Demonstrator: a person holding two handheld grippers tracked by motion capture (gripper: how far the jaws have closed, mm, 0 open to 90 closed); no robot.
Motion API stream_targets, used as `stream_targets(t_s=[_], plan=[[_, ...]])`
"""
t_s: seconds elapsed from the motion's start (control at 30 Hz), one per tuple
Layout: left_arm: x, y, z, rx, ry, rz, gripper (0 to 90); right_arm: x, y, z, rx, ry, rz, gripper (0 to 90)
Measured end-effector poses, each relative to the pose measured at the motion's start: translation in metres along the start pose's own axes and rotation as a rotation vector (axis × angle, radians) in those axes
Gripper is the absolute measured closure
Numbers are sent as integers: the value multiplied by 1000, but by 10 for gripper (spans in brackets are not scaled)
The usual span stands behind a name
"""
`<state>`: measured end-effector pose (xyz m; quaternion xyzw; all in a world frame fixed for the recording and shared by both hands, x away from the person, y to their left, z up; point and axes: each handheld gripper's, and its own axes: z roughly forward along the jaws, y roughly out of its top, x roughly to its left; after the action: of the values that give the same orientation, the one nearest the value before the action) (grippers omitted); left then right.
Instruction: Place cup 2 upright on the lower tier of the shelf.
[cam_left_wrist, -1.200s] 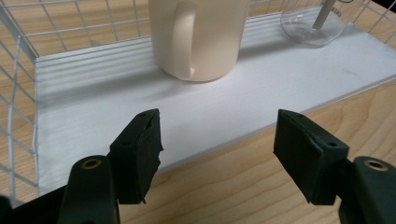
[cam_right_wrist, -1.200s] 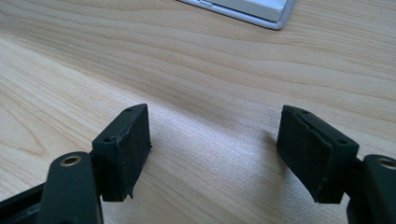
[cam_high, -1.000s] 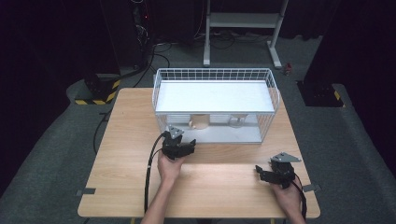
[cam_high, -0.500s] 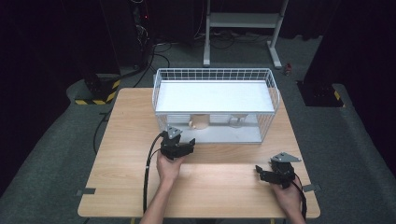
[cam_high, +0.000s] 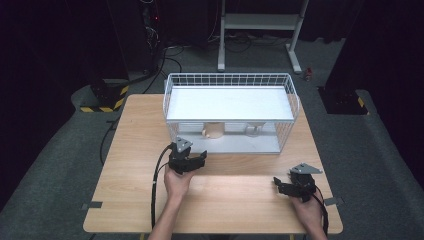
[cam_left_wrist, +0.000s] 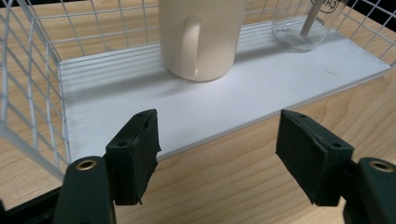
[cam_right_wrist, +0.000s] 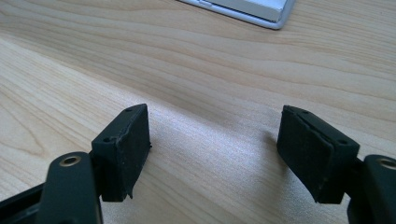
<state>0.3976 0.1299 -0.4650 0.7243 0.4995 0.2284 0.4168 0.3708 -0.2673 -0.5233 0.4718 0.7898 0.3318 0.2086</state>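
A white wire rack (cam_high: 230, 80) with a white shelf on top stands at the back of the wooden table (cam_high: 135, 130). On its lower white board (cam_left_wrist: 140, 102) stand a cream mug (cam_left_wrist: 201, 37) and a clear glass (cam_left_wrist: 301, 28) with a stick in it; both appear in the high view as mug (cam_high: 213, 130) and glass (cam_high: 254, 130). My left gripper (cam_left_wrist: 217, 149) is open just in front of the board's edge, the mug beyond it. In the high view the left gripper (cam_high: 192, 161) sits near the rack's front left. My right gripper (cam_right_wrist: 215, 154) is open over bare wood, at the front right (cam_high: 282, 186).
The rack's wire side wall (cam_left_wrist: 28, 84) rises at the left of the left gripper view. A corner of the white board (cam_right_wrist: 261, 11) lies ahead of the right gripper. Black cables (cam_high: 157, 185) trail off the table's front. Dark floor surrounds the table.
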Motion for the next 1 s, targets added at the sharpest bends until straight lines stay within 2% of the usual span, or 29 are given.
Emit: stream_targets(t_s=[0.53,0.83,0.93,1.0], plan=[[16,-10,-17,-18,7,-38,294,0,0,0,0,0,0,255],[20,-18,-22,-13,11,-48,294,0,0,0,0,0,0,256],[22,-20,-24,-16,-14,-73,294,0,0,0,0,0,0,255],[21,-22,-25,-15,13,-53,291,0,0,0,1,-1,3,255]])
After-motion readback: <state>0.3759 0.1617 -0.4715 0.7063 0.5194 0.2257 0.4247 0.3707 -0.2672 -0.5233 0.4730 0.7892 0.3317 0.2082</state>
